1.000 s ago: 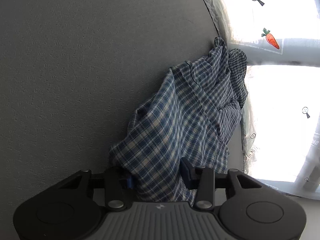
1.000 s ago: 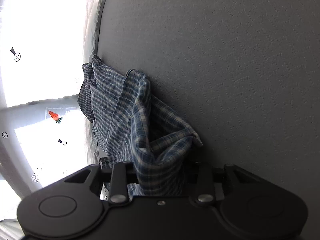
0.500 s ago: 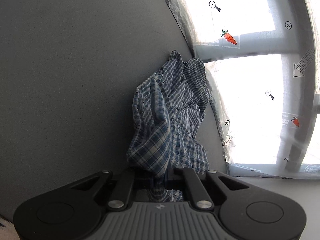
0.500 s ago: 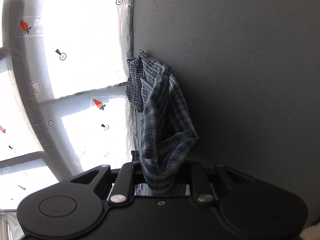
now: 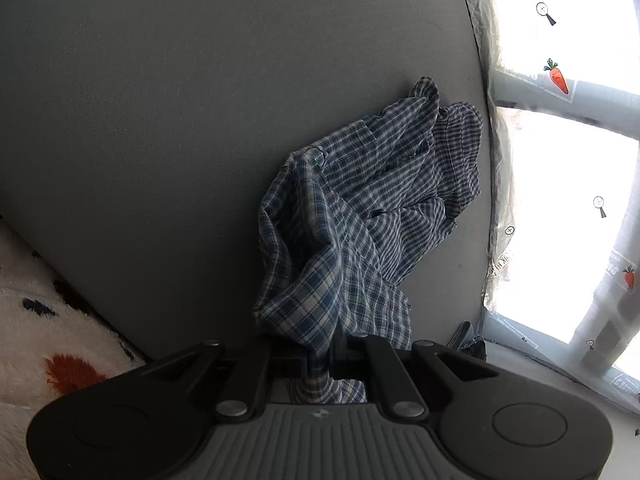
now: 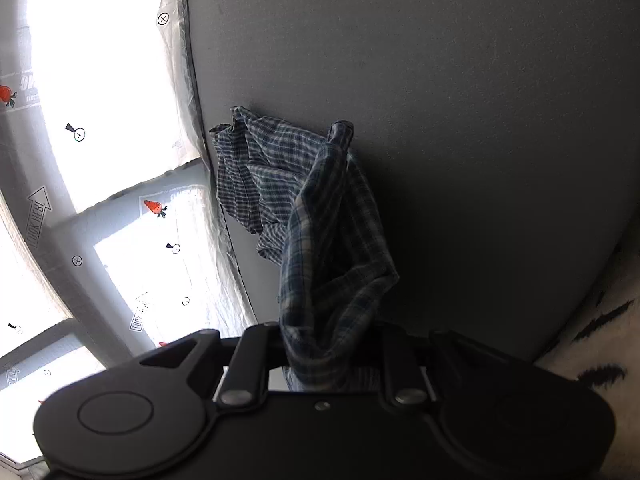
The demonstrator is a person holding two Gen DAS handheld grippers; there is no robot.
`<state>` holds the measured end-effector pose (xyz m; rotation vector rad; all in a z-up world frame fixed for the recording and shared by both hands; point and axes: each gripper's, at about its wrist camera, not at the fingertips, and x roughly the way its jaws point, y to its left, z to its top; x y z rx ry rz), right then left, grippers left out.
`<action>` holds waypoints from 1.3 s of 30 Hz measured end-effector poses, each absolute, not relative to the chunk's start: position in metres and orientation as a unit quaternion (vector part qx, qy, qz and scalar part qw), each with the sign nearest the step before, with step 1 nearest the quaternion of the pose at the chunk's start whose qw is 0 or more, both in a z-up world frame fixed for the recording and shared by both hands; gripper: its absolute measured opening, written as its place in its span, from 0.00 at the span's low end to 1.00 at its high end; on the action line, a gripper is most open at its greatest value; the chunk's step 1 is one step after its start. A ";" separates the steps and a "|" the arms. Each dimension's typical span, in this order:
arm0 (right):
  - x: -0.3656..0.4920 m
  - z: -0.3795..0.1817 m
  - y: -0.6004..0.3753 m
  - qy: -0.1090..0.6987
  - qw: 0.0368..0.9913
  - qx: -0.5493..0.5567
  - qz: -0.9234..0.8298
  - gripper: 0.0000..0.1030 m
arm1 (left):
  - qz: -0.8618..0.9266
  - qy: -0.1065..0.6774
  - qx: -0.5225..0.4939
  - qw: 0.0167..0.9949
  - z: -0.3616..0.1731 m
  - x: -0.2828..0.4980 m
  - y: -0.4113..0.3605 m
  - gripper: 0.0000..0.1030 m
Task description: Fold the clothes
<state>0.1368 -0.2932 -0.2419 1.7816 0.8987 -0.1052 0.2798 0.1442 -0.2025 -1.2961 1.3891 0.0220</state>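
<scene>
A blue-and-white checked shirt (image 5: 360, 216) hangs crumpled and bunched, its far end resting on a grey surface (image 5: 180, 100) near the edge. The left gripper (image 5: 320, 354) is clamped on a gathered fold of the fabric; the right gripper (image 6: 326, 354) pinches another fold. Beside the surface lies clear plastic sheeting (image 6: 120, 160) printed with carrots. A spotted fleecy blanket (image 5: 44, 332) borders the near side.
</scene>
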 end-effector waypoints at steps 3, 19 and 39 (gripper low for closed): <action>0.152 -0.243 -0.294 0.383 0.536 0.751 -0.046 0.19 | 0.010 0.593 -0.558 0.580 -0.202 0.288 0.144 0.09; 0.303 -0.263 -0.326 0.375 0.498 0.781 -0.033 0.31 | -0.005 0.537 -0.622 0.570 -0.214 0.416 0.125 0.09; 0.416 -0.289 -0.368 0.387 0.466 0.794 -0.047 0.53 | -0.009 0.517 -0.614 0.597 -0.237 0.539 0.114 0.33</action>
